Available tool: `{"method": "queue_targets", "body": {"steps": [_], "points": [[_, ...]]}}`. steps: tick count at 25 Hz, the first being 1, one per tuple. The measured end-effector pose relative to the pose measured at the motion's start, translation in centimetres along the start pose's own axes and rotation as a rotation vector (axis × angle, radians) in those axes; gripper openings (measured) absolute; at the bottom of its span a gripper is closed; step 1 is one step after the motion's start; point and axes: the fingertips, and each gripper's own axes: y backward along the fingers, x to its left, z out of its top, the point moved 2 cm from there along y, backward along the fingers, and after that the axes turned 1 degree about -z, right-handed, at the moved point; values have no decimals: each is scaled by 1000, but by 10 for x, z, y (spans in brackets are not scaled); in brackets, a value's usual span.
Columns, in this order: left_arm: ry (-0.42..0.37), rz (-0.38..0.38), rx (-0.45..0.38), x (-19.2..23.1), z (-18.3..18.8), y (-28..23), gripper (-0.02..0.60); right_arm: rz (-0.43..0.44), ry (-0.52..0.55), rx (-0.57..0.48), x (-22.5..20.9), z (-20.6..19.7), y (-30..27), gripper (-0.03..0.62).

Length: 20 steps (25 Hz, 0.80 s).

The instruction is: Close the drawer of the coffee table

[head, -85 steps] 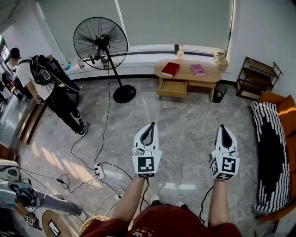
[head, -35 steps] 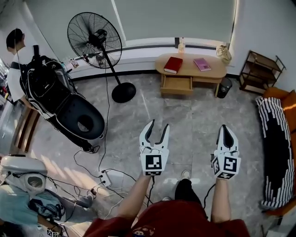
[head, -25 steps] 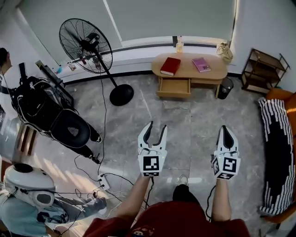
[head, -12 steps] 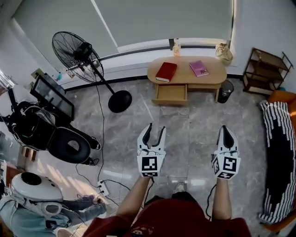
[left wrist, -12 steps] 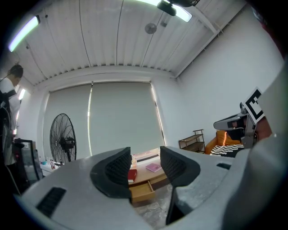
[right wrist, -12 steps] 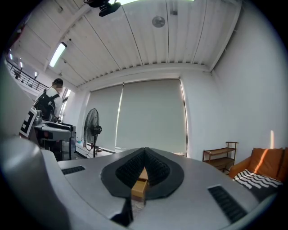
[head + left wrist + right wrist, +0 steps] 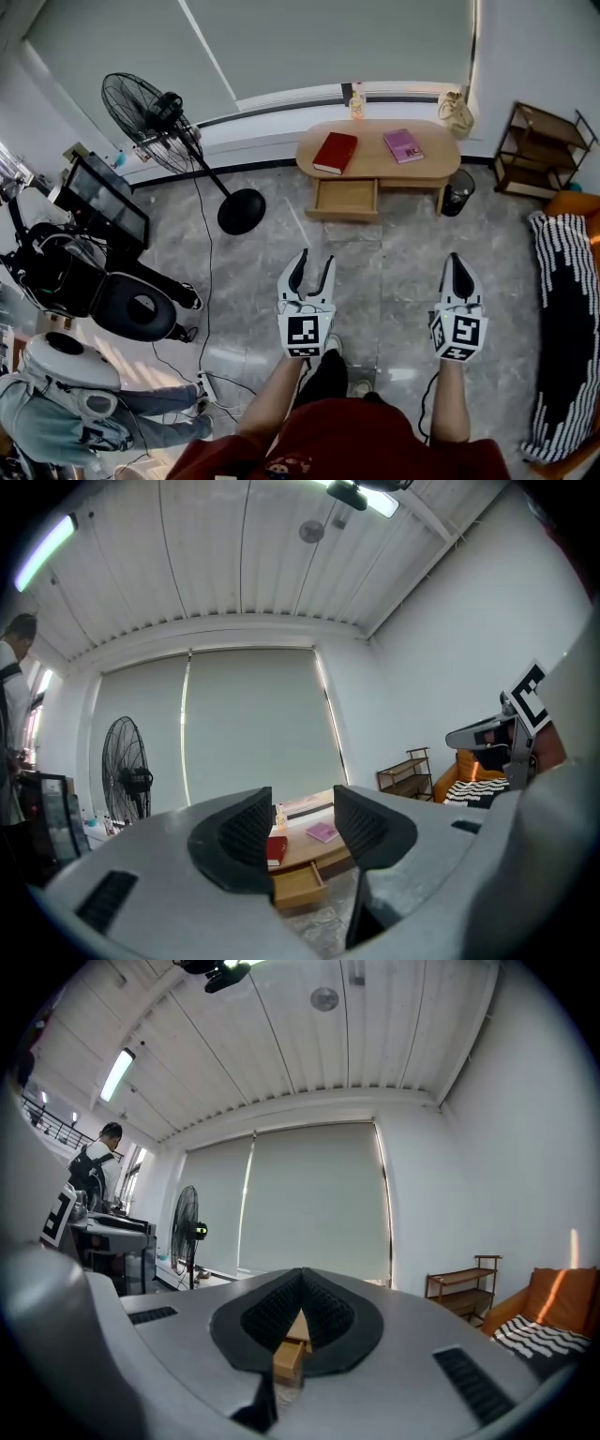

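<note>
**Wood drawer open, closing not yet begun**

Wood-fronted drawer point(image 7: 346, 197) stands pulled out of the low bench point(image 7: 431, 150) by the far wall, well apart from both tongs. Left tongs point(image 7: 314, 262) are spread and hold nothing. Right tongs point(image 7: 455, 264) are pressed together, apparently on nothing. The approach and push remain.

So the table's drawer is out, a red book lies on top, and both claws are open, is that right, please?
Not quite: the drawer is out, the red book on top, the left claw open, but the right claw is shut, as the right gripper view shows.
</note>
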Motion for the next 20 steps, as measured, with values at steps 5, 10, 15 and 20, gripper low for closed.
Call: {"method": "queue_targets", "body": {"steps": [5, 10, 15, 20], "points": [[13, -8, -6, 13, -10, -27, 204, -6, 17, -6, 3, 0, -27, -6], [17, -28, -10, 33, -23, -71, 204, -24, 36, -6, 5, -3, -68, -6], [30, -32, -19, 70, -29, -132, 204, -30, 33, 2, 13, -1, -138, -6], [33, -30, -13, 121, -33, -197, 204, -21, 118, 34, 33, 8, -219, -6]]}}
